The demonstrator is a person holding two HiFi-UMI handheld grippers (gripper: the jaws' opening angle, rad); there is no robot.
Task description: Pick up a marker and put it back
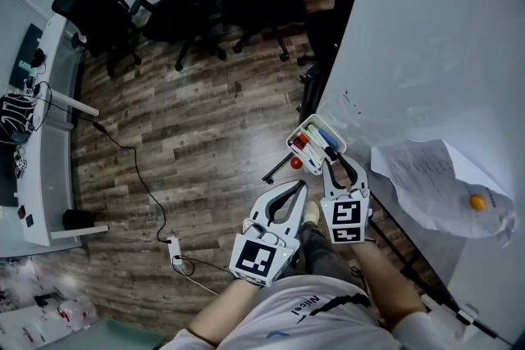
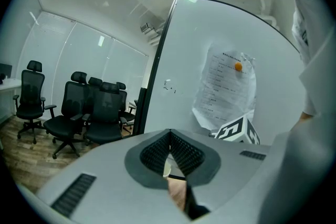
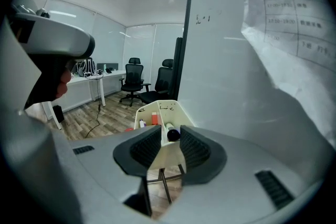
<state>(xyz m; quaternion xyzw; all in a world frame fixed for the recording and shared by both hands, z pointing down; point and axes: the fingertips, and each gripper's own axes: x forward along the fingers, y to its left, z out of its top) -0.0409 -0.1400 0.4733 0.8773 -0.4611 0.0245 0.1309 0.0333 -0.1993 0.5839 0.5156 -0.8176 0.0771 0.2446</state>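
Right gripper [image 1: 341, 166] up against the near end of a white marker tray [image 1: 304, 127] beside the whiteboard [image 1: 426, 29]. In the right gripper view, jaws parted and straddling the tray's near wall, with the dark butt end of a marker [image 3: 172, 134] between the ribbed pads [image 3: 195, 148]. Close to the right-hand pad, a sliver of gap on the other side; not clamped.

Marker lying in the right-hand compartment of the tray [image 3: 157, 105]. Long axis running straight away along the line of the jaws, dark end toward the gripper [image 3: 169, 137], pale barrel pointing off to the tray's far end. Orange-red marker [image 3: 155, 118] in the compartment beside it. From the head view, red, blue and black marker ends bunched together in the tray.

Left gripper [image 1: 300, 187] lower and to the left of the tray, apart from it. In its own view, tips of the left gripper [image 2: 169, 132] pressed together, nothing held.

Printed sheet [image 1: 426, 176] pinned to the board under an orange magnet [image 1: 477, 202]. Black office chairs [image 1: 98, 8] on the wood floor beyond.
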